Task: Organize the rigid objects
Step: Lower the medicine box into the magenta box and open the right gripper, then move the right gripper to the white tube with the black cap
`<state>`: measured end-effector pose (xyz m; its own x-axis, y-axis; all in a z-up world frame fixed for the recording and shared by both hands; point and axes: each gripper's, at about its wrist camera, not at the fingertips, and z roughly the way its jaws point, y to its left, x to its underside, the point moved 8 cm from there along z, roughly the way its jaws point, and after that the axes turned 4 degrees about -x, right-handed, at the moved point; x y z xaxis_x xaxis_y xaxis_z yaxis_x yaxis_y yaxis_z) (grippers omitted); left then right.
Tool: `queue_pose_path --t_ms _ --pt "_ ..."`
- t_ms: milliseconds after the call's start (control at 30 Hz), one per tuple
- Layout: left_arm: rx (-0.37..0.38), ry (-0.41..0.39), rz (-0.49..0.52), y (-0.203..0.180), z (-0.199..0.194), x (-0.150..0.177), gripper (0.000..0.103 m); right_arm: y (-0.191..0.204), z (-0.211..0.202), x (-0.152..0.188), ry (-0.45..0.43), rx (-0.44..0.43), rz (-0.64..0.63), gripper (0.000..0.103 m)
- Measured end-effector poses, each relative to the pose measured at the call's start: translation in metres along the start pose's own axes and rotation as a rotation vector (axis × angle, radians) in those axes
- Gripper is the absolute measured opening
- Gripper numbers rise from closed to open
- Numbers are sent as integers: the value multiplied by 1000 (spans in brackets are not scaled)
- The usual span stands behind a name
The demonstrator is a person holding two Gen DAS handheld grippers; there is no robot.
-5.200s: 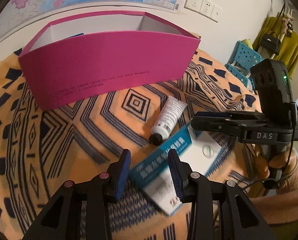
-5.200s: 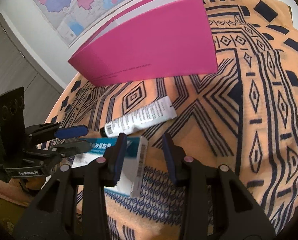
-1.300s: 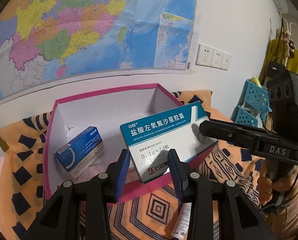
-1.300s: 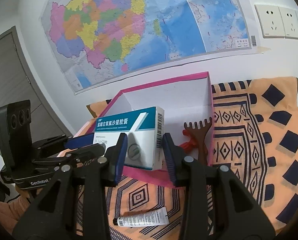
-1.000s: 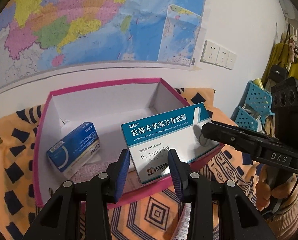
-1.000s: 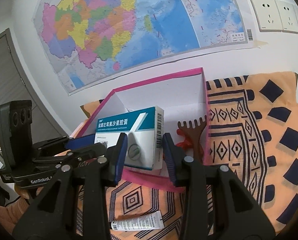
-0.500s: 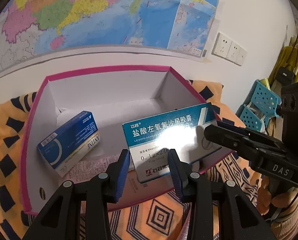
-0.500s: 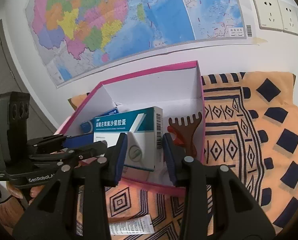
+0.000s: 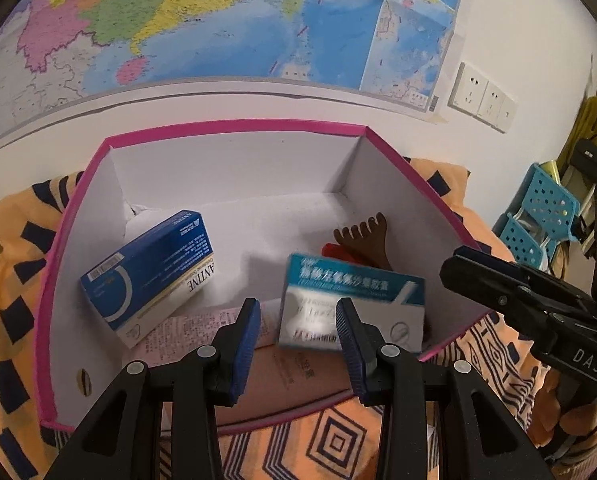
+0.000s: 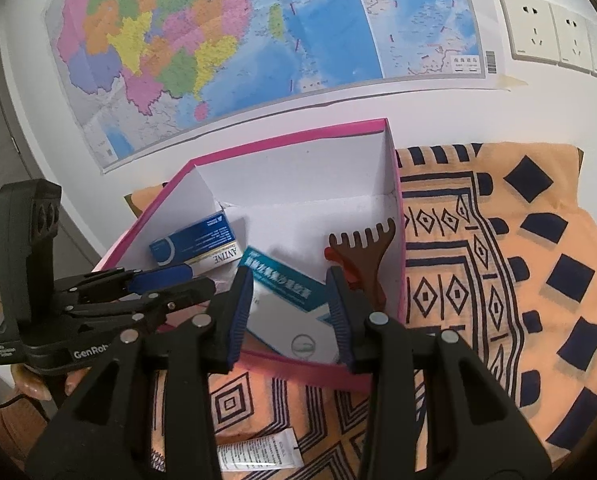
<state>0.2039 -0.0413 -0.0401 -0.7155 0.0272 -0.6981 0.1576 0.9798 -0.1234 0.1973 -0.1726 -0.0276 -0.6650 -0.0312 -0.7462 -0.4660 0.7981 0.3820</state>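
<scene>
Inside the pink box, we see the teal-and-white medicine box low near the front wall, tilted and smeared with blur in the left wrist view. The left gripper hangs above the front edge with its jaws part open; the medicine box lies beyond the blue pads, overlapped by the right-hand one, and neither pad presses on it. The right gripper also stands with its jaws parted. From its own camera the medicine box runs behind both fingers, lower down in the pink box, and we see no squeeze on it there either. To the left in the pink box a blue carton leans against the side wall, with a pale pink printed packet lying flat under its lower end. Behind the medicine box stands a brown comb-like scraper, teeth up, with a red piece just beside it. The pink box sits on an orange patterned cloth, and a white tube lies on that cloth outside it, near the front wall. A map and wall sockets fill the wall behind.
</scene>
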Motion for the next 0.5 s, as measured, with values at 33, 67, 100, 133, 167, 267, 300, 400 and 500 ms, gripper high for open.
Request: queue_pose_path --t_ms 33,67,100,133,167,267,300,400,500 --pt "-2 -7 1 0 -2 1 39 -1 -1 1 -1 1 3 40" --pt "-3 -15 4 0 -6 2 40 -1 -3 3 -2 -2 7 40" --pt "-6 -23 6 0 -9 3 41 0 -5 5 -3 -8 10 40" --pt "-4 -34 8 0 -13 4 41 0 -7 6 -4 -9 10 40" --pt "0 -46 10 -1 -18 6 42 0 -9 8 -7 -10 10 40" --pt "19 -75 19 -4 -34 11 44 5 -17 14 -7 -33 5 40" --pt "27 -86 25 -5 -41 14 46 7 -20 16 -8 -40 2 41" --pt "38 -121 54 -11 -59 23 52 17 -33 22 -20 -62 -26 47" --pt "59 -138 90 -19 -75 36 54 26 -44 33 -19 -95 -43 47"
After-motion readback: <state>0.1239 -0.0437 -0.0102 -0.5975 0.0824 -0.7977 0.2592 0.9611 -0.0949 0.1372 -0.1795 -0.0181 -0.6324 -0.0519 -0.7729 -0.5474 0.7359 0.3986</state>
